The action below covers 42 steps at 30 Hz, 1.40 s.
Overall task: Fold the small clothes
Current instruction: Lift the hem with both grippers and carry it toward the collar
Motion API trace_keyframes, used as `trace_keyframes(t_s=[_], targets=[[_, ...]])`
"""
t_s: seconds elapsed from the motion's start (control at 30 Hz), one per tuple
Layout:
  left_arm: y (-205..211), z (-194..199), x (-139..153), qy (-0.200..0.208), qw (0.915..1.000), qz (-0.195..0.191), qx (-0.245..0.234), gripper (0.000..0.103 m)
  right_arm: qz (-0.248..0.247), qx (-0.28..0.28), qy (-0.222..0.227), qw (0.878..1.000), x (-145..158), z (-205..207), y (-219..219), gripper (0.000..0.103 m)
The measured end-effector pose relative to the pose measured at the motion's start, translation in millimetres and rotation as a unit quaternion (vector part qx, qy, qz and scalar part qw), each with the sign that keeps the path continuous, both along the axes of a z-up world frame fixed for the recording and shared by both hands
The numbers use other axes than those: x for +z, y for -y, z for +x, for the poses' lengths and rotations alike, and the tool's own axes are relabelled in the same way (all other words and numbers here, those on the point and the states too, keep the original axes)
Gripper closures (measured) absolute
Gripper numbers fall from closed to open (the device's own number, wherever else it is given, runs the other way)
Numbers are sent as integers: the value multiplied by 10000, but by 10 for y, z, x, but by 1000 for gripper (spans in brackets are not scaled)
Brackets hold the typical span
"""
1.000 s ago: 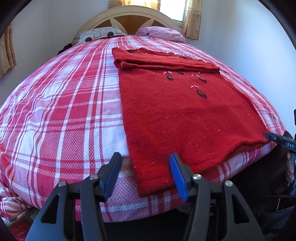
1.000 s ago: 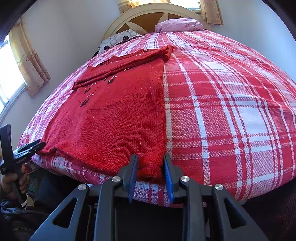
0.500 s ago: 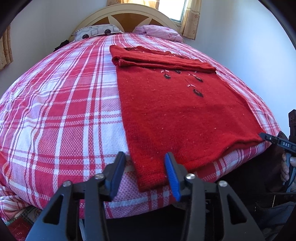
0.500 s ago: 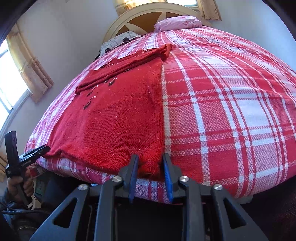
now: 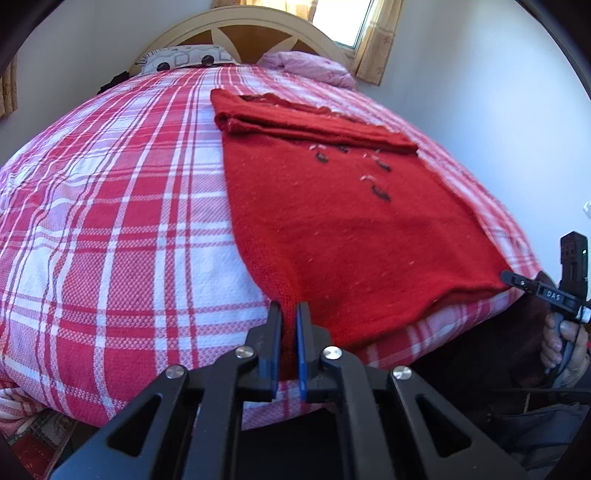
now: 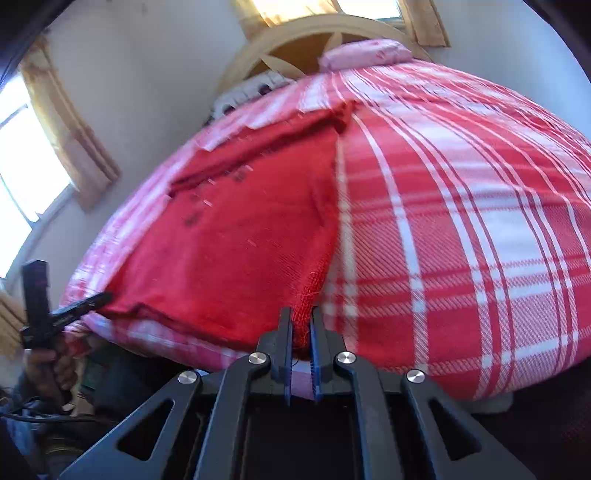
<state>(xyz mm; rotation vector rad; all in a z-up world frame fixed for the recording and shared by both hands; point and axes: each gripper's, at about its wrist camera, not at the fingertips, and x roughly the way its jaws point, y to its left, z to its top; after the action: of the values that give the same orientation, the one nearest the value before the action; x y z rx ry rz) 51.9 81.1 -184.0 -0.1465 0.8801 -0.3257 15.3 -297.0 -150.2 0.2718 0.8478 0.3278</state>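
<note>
Since a second ago, both of your grippers have closed: your left gripper, which stood spread wide over the hem, has just been closing and now pinches the near left corner of the red sweater, and your right gripper, already narrow then, has just been closing onto the near right corner of the same hem, where a bunched tuft of knit sits between its blue pads. The sweater itself has not shifted.

Going left to right in the left wrist view: the red and white plaid bedspread is a coarse woven cotton, rounded over the mattress edge. The sweater lies flat on the bed's right part, a roughly rectangular panel of fuzzy, pilled knit, its far end folded back into a thick band, with small dark and pale decorations sewn below that band. At the far end stand an arched cream wooden headboard, a patterned pillow and a pink pillow. In the right wrist view the sweater is blurred.
</note>
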Motion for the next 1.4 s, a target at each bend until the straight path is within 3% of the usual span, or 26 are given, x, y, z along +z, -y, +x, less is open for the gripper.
trace_keyframes(t_s=[0.3, 0.57, 0.77, 1.07, 1.4], targets=[[-134, 47, 322, 340, 9976, -598, -2, 96, 789, 77, 504, 9956, 362, 46, 79, 96], [-218, 310, 625, 598, 9937, -942, 88, 96, 1115, 35, 905, 9896, 722, 322, 140, 96], [-312, 681, 796, 620, 9898, -1267, 209, 96, 1146, -73, 1098, 9873, 967, 701, 208, 96], [-318, 1301, 1066, 786, 9878, -1309, 315, 96, 1170, -252, 1240, 9850, 1267, 1456, 245, 96], [-305, 2050, 1093, 659, 9880, -1314, 470, 97, 1050, -227, 1155, 9875, 1374, 2255, 141, 96]])
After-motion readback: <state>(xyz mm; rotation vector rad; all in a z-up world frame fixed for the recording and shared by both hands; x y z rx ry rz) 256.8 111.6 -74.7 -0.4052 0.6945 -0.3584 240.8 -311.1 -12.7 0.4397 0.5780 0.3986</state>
